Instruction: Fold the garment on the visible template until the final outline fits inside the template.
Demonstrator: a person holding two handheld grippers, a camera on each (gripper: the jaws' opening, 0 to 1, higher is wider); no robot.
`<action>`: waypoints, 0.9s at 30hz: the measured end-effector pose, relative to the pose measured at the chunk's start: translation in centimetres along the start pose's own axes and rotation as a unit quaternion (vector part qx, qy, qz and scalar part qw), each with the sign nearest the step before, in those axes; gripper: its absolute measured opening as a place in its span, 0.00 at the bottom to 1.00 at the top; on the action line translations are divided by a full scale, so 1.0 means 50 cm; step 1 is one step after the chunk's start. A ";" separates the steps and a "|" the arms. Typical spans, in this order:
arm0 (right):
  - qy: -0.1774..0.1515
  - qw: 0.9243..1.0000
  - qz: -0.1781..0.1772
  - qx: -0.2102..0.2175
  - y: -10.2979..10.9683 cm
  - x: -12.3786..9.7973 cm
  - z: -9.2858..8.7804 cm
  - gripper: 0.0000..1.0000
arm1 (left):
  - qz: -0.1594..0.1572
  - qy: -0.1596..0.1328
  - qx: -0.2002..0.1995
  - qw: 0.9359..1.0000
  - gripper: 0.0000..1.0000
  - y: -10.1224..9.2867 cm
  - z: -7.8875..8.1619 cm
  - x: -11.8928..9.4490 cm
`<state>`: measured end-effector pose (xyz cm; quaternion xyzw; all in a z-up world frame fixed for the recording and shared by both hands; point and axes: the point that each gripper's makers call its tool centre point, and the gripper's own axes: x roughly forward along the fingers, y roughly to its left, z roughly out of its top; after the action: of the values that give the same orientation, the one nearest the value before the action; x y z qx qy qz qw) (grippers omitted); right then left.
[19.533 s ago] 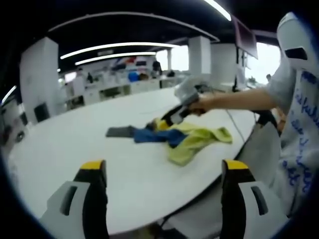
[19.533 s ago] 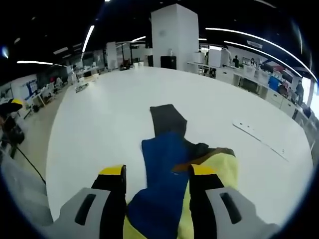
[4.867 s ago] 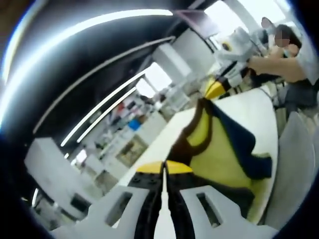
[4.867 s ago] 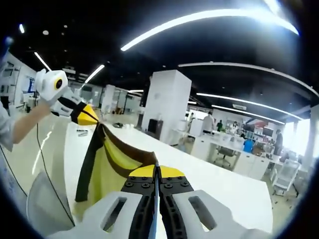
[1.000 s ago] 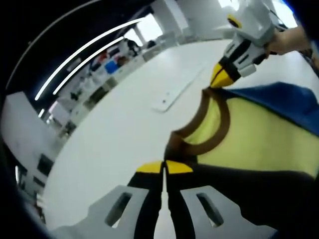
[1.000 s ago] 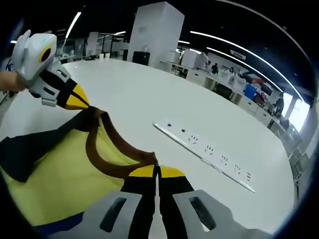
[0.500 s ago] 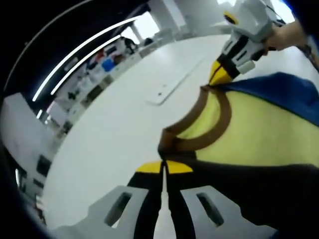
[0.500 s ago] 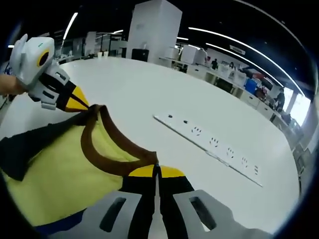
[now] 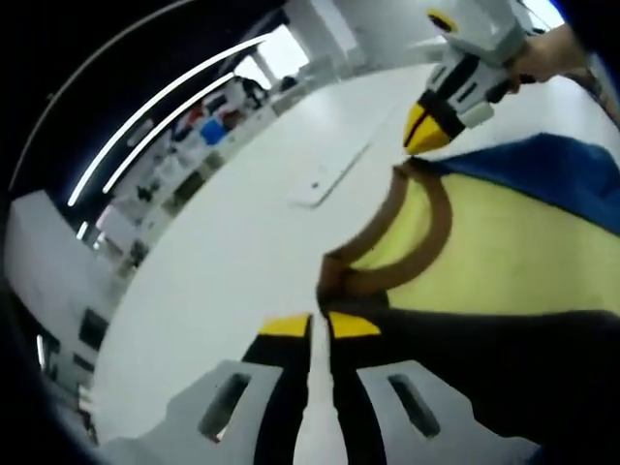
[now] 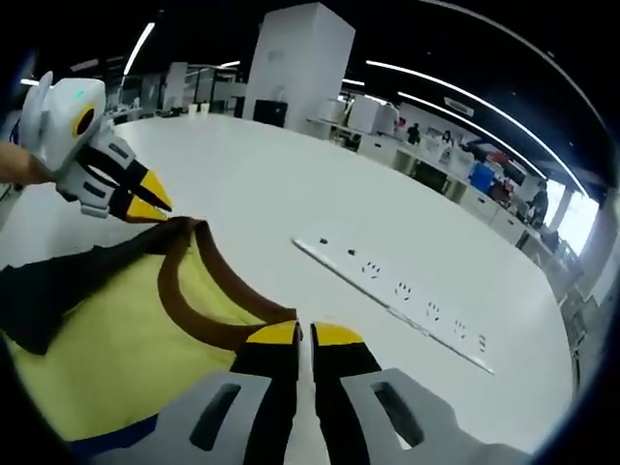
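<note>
A: Our yellow knit shirt with the brown ribbed collar (image 9: 426, 228) is lying spread on the white bench (image 9: 232, 242), collar end towards the white power strip (image 10: 397, 291). One sleeve black (image 9: 504, 368), the other blue (image 9: 542, 160).

B: Tongs? Left tongs (image 9: 310, 325) show a slit between the yellow tips, just short of the collar edge. We read that as let go.

A: Agreed. Right tongs (image 10: 302, 334) likewise, tips slightly apart, cloth just beside them, not pinched.

B: Then we judge the spread is done and folding comes next. We can't make out a template outline here.

A: Find it before the first fold. Take each sleeve near the shoulder seam, lay it across the body, keep the hem flat.

B: Fabric looks soft and limp, so it will sag if we lift high. Low, slow drags. The ribbed collar is stiffer and holds its curve.
</note>
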<state>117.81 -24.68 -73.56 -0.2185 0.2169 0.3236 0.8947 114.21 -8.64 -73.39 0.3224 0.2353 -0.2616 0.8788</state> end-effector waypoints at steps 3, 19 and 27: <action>-0.007 1.000 0.002 -0.004 -0.001 -0.020 0.015 0.10 | -0.001 -0.023 -0.030 0.999 0.23 0.005 0.020 -0.015; -0.061 0.998 0.002 0.018 0.034 -0.152 0.084 0.44 | -0.045 -0.110 -0.082 0.990 0.50 -0.063 0.132 -0.195; -0.086 0.996 0.010 0.014 0.068 -0.219 0.110 0.57 | -0.053 -0.118 -0.068 0.989 0.66 -0.077 0.159 -0.255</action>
<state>109.25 -24.74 -64.15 -0.1752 0.1455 0.3473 0.9097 104.23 -12.72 -62.24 0.2155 0.1636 -0.3272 0.9054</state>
